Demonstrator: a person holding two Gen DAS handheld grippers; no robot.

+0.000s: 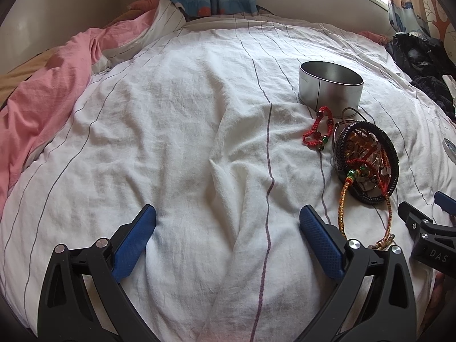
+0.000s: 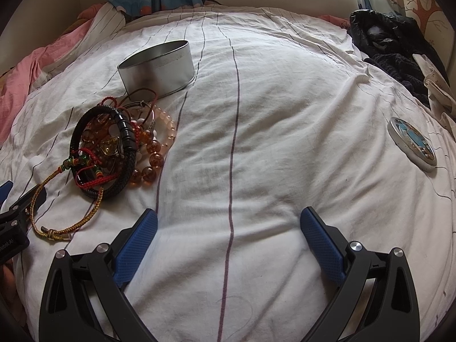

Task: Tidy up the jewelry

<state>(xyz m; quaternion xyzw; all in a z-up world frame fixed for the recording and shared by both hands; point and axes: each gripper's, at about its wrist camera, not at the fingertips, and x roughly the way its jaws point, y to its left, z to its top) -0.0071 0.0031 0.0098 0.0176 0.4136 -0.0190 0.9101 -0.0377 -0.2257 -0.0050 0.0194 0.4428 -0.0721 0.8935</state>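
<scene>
Right wrist view: bracelet pile (image 2: 119,148) lies just below the tin (image 2: 156,68), up-left of my wide-open right gripper (image 2: 228,245), left gripper (image 1: 228,245) also wide.

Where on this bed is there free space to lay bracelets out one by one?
Bare sheet runs between the jewelry pile and the tin lid. Left of the pile is free too. Between the open tin and the pile it is crowded.

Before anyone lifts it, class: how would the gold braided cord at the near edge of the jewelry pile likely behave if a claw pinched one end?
The gold braided cord lies in slack curves on the bedsheet, so it would probably droop limply. Its far end runs into the bracelet pile, so it may drag neighbours along. It looks thin, likely very light.
</scene>
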